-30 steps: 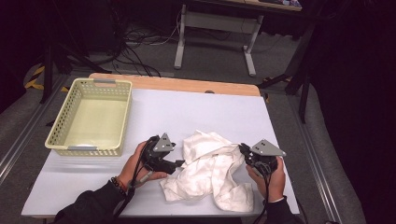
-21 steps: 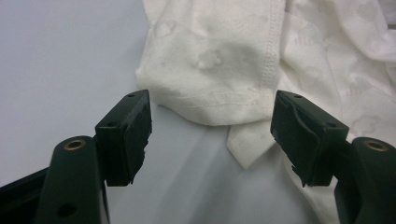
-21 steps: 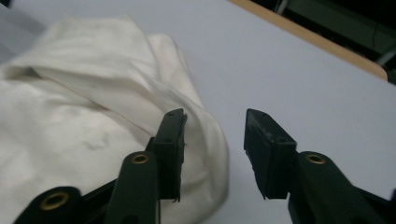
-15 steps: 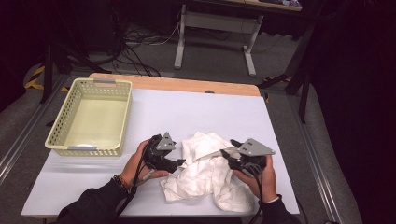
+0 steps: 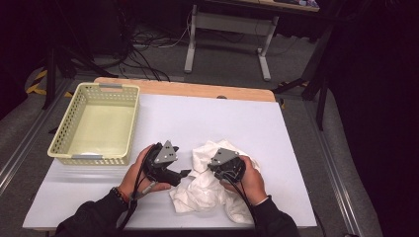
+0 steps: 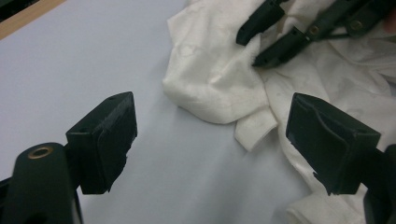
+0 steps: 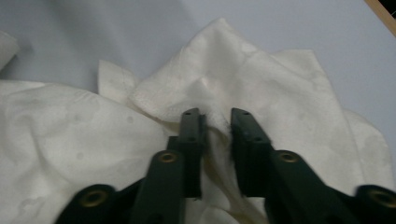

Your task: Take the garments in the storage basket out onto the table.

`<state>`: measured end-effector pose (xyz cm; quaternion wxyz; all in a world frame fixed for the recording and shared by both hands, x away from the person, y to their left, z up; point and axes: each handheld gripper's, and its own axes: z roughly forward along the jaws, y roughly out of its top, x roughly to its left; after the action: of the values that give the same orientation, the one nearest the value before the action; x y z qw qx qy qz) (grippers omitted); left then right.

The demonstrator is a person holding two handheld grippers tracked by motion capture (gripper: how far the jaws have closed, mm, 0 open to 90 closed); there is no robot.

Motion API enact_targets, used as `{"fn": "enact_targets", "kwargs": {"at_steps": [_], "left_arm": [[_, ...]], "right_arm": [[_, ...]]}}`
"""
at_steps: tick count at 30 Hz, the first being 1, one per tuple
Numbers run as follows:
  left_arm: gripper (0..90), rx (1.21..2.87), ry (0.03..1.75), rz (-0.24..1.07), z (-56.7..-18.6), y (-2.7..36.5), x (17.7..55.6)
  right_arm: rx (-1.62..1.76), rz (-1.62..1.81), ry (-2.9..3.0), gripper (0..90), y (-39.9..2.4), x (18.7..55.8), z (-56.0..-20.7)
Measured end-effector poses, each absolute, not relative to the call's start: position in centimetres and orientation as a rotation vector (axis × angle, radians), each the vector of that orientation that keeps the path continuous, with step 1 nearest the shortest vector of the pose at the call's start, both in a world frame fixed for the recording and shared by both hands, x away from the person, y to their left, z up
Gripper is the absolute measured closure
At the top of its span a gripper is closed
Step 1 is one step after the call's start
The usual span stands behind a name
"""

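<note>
White cloth (image 5: 210, 185) lies crumpled on the pale table (image 5: 207, 118) at the person's edge, well apart from the empty yellow basket (image 5: 96, 123) at the far left. In the high view the left gripper (image 5: 185, 173) sits just beside the cloth's left border, while the right gripper (image 5: 213, 165) lies over the top of the heap, each held in a hand coming up from the bottom. The step in hand looks like taking hold of the cloth at two places, perhaps to spread or fold it.

From the left gripper view, that gripper's own jaws stand wide apart and have just been opening further, with bare table and a folded corner of the cloth (image 6: 224, 88) between them and nothing touched. The right gripper (image 6: 261, 44) shows farther off, its tips pressed into the fabric.

From the right gripper view, the right gripper (image 7: 215, 116) has just been closing, and its jaws stand narrow with a raised ridge of cloth (image 7: 243, 79) pinched between the pads, so it appears to hold the fabric.

Next, by my judgement, the left gripper needs to advance onto the near corner and close on a single layer before either hand lifts; a grab through several folds would keep the cloth bunched.
</note>
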<state>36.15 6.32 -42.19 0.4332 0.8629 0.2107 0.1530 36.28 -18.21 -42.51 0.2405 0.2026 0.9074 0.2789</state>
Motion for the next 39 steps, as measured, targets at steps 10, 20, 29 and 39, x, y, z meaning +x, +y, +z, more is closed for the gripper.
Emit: {"fn": "enact_targets", "kwargs": {"at_steps": [10,20,29,39], "left_arm": [[19.1,2.182,0.523,0.299,-43.4,3.6,37.3],[33.2,2.28,0.58,0.182,-45.4,1.4,39.8],[53.9,2.319,0.558,0.163,-45.7,0.9,39.7],[90.0,2.329,0.493,0.203,-45.2,1.0,38.9]], "right_arm": [[0.707,1.024,2.206,85.5,-21.9,34.9,-39.0],[0.961,1.119,1.889,86.0,-29.0,34.3,-37.1],[1.153,1.068,1.764,86.3,-34.3,34.0,-38.4],[1.23,1.081,1.716,86.2,-36.5,34.0,-39.3]]}}
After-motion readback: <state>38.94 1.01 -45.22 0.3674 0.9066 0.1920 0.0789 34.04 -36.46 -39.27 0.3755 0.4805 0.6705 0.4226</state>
